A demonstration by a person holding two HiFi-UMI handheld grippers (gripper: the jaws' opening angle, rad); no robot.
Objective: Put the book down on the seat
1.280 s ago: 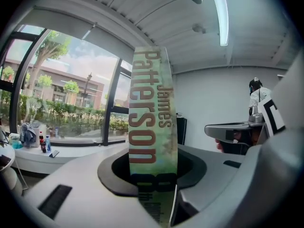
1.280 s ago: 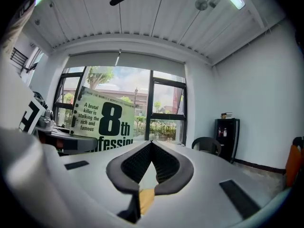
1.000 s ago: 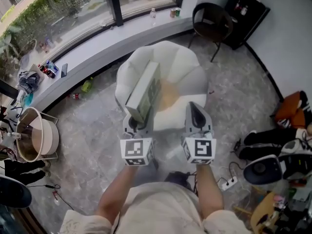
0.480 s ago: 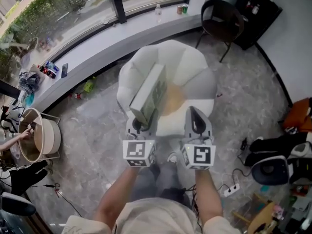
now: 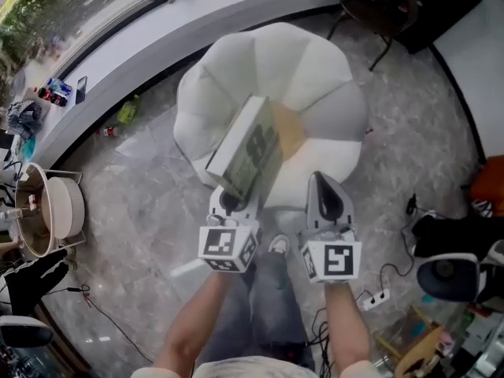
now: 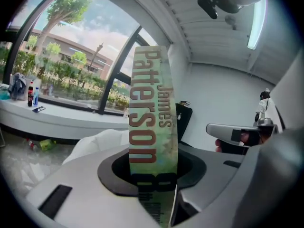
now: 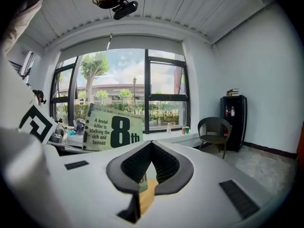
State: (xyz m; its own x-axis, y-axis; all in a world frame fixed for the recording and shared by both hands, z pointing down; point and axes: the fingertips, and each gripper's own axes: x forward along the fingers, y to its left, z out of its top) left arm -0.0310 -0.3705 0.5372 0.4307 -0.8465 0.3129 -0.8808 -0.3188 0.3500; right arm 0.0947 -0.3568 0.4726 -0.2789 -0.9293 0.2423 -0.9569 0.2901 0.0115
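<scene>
Half-open L hand-held gripper (image 6: 153,175) on book (image 6: 151,108)

Bright daylight floods in through the windows (image 7: 164,94). Both gripper views bulge, with dark rounded corners. The head view looks slightly soft.

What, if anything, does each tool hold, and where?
The left tool grips the book at the spine's near end; the right tool holds nothing.

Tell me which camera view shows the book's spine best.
The left gripper view: the book stands in the left gripper, its lettered spine facing the camera. The head view shows the book small from above, over the chair, spine lettering unreadable; the right gripper view shows only its cover.
</scene>
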